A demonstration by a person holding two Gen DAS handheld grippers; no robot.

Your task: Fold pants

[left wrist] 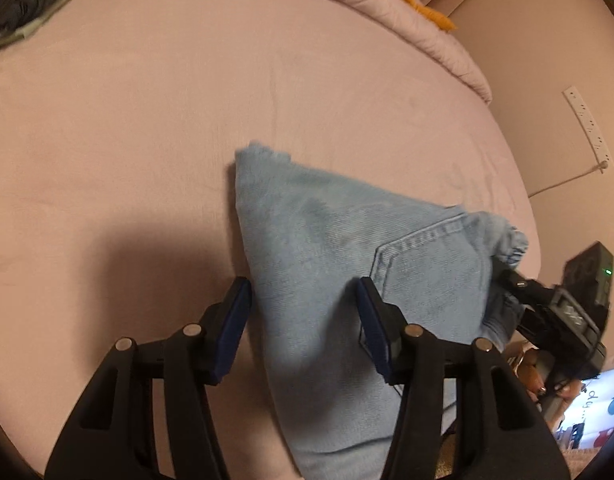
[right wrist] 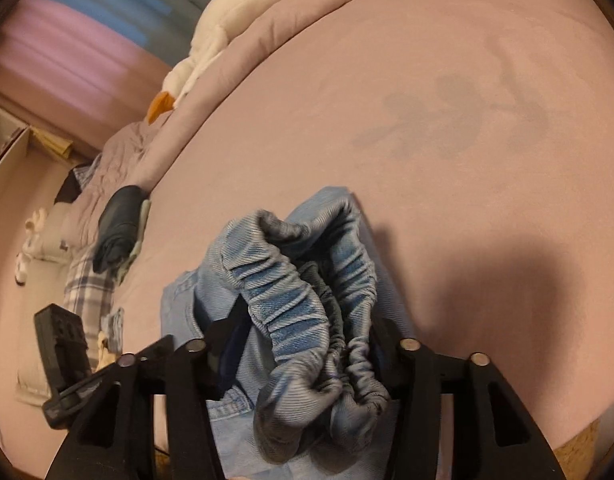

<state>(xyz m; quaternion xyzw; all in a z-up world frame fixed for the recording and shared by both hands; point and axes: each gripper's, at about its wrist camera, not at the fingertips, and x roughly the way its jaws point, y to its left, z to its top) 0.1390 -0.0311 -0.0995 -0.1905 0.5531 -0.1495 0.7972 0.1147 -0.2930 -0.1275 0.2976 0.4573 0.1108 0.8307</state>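
My light blue denim pants (left wrist: 347, 264) lie folded into a thick wedge on the pale pink bedsheet (left wrist: 147, 120), near the front edge of the bed. From my left wrist view the bundle tapers to a blunt corner pointing away from me, with a slightly frayed hem at that tip. The top face is smooth, soft-washed twill, and a stitched back pocket (left wrist: 419, 256) with double seams shows on the side towards my other hand.

My left claw (left wrist: 303, 312) stands about half open over the near part of the bundle. One blue-padded finger sits just off the fabric's edge over the sheet, the other over the denim beside the pocket; neither pad visibly presses on the cloth.

My right claw (right wrist: 303, 320) is at the waist end. The gathered elastic waistband (right wrist: 307, 280) bunches up between its two black fingers in ruffled, ribbed loops, darker grey-blue inside the folds. The jaws stand partly apart with the fabric filling the gap, but I cannot tell whether the pads are clamping it.

A folded dark garment (right wrist: 119, 232) lies well apart at the far edge of the sheet.
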